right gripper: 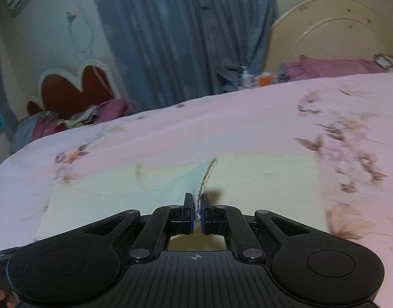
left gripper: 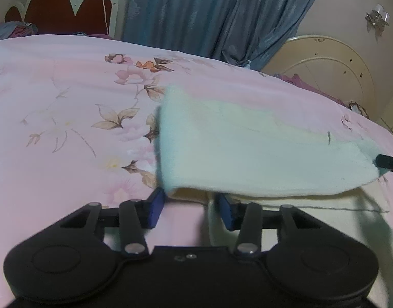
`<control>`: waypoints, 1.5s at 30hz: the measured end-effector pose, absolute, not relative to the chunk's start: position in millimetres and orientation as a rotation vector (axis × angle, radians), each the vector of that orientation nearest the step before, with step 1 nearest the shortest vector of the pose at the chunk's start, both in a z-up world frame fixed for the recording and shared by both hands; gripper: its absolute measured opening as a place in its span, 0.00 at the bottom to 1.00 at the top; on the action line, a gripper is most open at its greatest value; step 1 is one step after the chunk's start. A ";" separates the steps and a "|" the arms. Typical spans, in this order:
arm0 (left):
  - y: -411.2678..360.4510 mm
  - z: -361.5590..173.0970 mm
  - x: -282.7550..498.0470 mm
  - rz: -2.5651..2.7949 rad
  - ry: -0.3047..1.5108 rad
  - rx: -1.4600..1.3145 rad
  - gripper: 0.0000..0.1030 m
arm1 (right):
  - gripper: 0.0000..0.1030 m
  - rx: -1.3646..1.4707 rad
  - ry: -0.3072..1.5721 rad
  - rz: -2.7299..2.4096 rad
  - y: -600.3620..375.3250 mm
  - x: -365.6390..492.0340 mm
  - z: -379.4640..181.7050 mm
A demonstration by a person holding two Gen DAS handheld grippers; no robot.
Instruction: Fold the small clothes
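A small pale cream cloth point(left gripper: 248, 148) lies on the pink floral bedsheet point(left gripper: 55, 102), one side raised off the bed. My left gripper point(left gripper: 191, 209) is open; the raised flap's near corner hangs just over its blue fingertips point(left gripper: 155, 205), and pink sheet shows through the gap between them. My right gripper point(right gripper: 195, 206) is shut on a ribbed edge of the cloth point(right gripper: 170, 179) and holds it up in a ridge. The tip of the right gripper point(left gripper: 386, 163) also shows in the left wrist view, at the cloth's right corner. More of the cloth lies flat to the right.
A blue curtain point(left gripper: 209, 12) hangs behind the bed. A red headboard with a white scalloped frame point(left gripper: 68, 10) stands far left and a round cream panel point(left gripper: 330, 74) far right. Purple clothes point(right gripper: 332, 68) and small bottles point(right gripper: 245, 75) sit past the bed's far edge.
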State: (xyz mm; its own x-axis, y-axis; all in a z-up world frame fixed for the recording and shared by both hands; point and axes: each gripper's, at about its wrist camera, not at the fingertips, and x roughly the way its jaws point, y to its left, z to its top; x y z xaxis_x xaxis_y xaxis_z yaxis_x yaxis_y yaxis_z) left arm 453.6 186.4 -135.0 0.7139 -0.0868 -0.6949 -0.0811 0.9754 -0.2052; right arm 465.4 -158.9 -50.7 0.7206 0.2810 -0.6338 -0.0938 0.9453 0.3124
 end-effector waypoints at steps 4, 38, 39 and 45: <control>187.9 -134.8 457.1 -0.032 0.792 -0.259 0.25 | 0.04 0.268 0.747 0.177 -179.6 459.1 -53.1; 187.6 -108.4 443.3 -0.095 0.721 -0.204 0.35 | 0.04 0.174 0.746 -0.041 -229.5 432.1 -63.9; 182.7 -105.9 448.7 -0.115 0.713 -0.198 0.35 | 0.04 0.176 0.740 -0.010 -226.9 433.8 -62.9; 152.2 -113.1 507.2 -0.179 0.736 -0.178 0.42 | 0.04 0.200 0.789 0.138 -194.8 468.8 -74.3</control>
State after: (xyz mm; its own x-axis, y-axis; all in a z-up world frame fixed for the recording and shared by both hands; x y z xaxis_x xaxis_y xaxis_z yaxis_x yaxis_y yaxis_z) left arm 507.2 152.2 -113.1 0.7275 -0.2243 -0.6484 0.0995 0.9696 -0.2237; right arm 468.8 -194.8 -74.3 0.6970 0.1972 -0.6894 -0.0480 0.9721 0.2296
